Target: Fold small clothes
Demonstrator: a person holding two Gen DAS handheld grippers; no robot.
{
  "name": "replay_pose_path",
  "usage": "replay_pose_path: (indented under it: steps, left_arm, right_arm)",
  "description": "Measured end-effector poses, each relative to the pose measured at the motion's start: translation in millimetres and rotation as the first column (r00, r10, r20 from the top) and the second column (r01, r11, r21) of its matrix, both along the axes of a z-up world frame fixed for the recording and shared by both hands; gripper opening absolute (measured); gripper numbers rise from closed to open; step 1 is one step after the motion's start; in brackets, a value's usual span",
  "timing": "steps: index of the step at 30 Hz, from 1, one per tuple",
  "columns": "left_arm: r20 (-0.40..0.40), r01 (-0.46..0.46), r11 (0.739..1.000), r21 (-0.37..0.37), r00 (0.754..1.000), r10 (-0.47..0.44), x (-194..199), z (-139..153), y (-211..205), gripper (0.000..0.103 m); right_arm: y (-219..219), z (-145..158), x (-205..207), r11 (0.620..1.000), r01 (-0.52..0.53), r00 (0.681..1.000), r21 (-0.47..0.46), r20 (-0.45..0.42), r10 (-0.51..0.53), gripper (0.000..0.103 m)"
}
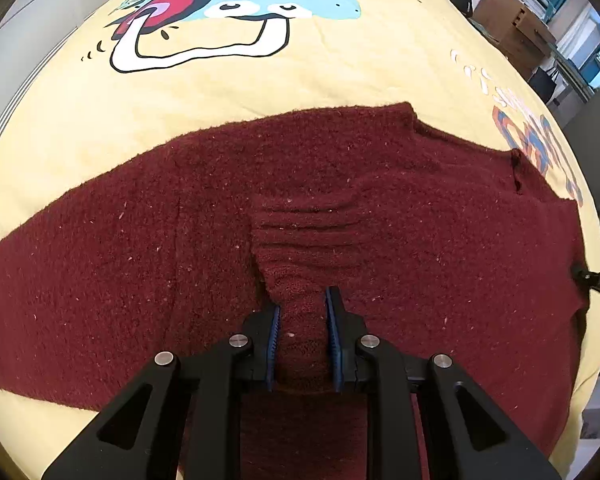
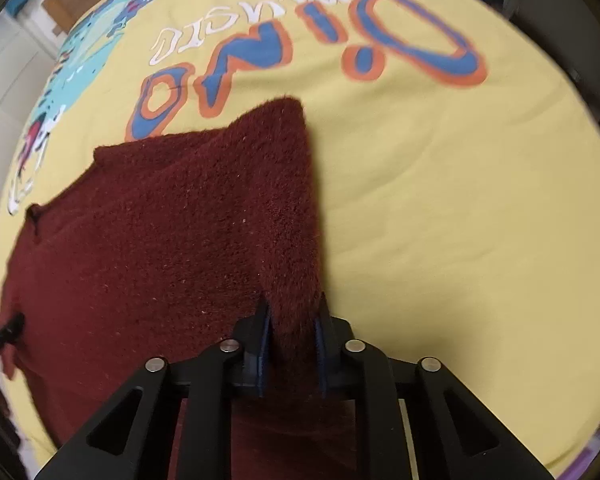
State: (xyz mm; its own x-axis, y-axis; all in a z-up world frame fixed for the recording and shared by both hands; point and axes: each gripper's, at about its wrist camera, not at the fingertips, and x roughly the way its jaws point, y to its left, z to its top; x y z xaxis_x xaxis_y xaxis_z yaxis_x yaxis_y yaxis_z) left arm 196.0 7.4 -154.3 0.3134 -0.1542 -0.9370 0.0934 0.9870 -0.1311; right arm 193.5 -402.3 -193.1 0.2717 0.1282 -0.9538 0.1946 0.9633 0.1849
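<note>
Pinching a maroon sweater [image 1: 340, 184] in both claws, you hold it over the yellow printed surface [image 1: 320, 80].

Your left claw [image 1: 302, 312] grips its ribbed edge at 6 o'clock; your right claw [image 2: 294, 316] clamps a raised fold.

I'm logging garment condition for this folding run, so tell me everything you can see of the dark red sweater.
The dark red sweater is a fuzzy, thick knit flecked with pale lint. It lies spread mostly flat on the yellow cartoon-print cloth, a sleeve stretching off to the left. The left gripper pinches a raised ridge of it, with small creases just ahead. The right gripper grips a bunched edge of it, from which the fabric runs to a pointed corner.
</note>
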Motion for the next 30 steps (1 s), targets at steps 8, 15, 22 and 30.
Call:
replay_pose_path:
  steps: [8,15,22,30]
  left_arm:
    - [0.023,-0.002,0.999,0.032,1.0,0.001,-4.4,-12.6,3.0,0.021]
    - [0.027,-0.008,0.996,0.083,1.0,0.006,-8.1,6.5,0.4,0.038]
    - [0.122,0.001,0.999,0.051,0.993,-0.007,-16.4,42.8,-11.8,0.102]
    - [0.201,0.052,0.998,0.026,0.978,-0.056,-18.1,50.8,-58.7,0.102]
  right_arm:
    - [1.5,-11.0,-0.1,0.999,0.009,1.0,-0.04,-0.016,-0.009,0.018]
    - [11.7,30.2,-8.6,0.996,0.033,0.995,-0.084,0.099,-0.024,0.045]
    - [48.1,84.3,-25.3,0.994,-0.043,0.966,-0.103,0.251,0.068,0.083]
    - [126.7,82.2,-26.4,0.975,-0.156,0.931,-0.16,0.307,0.199,0.102]
